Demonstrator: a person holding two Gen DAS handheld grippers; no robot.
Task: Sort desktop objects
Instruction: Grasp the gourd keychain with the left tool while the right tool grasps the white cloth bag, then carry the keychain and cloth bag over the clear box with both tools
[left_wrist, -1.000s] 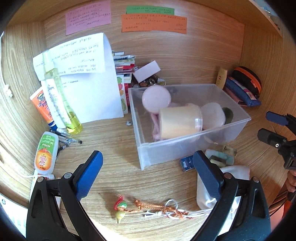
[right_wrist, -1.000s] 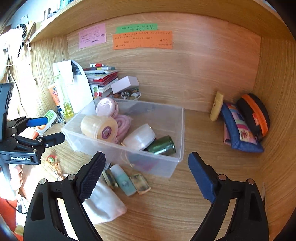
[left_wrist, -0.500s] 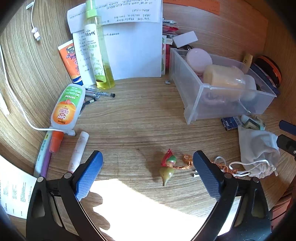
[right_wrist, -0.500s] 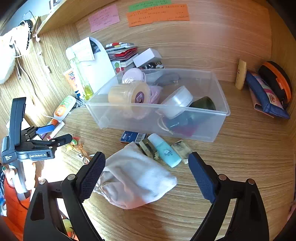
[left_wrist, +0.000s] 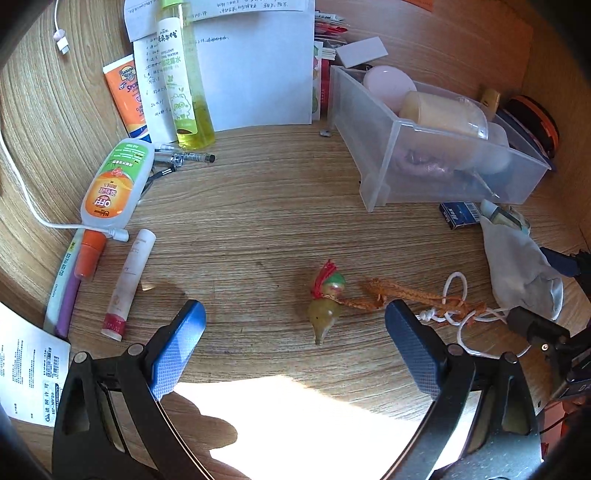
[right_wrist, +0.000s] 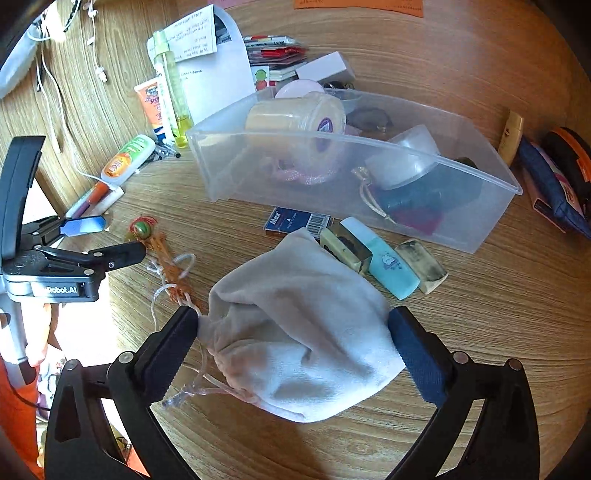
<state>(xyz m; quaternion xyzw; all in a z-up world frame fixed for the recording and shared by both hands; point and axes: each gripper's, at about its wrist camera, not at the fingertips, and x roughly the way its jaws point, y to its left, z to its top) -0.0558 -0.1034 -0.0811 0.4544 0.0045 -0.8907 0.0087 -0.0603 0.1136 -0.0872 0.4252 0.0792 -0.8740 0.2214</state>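
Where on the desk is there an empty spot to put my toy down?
The biggest bare wood lies between the OFF bottle, the clear bin and the gourd charm. Another patch sits right of the erasers, below the bin. It is crowded by the spray bottle and around the grey pouch.

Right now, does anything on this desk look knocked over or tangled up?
Yes. The yellow jar lies tipped on its side atop other things in the clear bin. In front of the bin, the gourd charm's orange cord is knotted up with the grey pouch's white drawstring.
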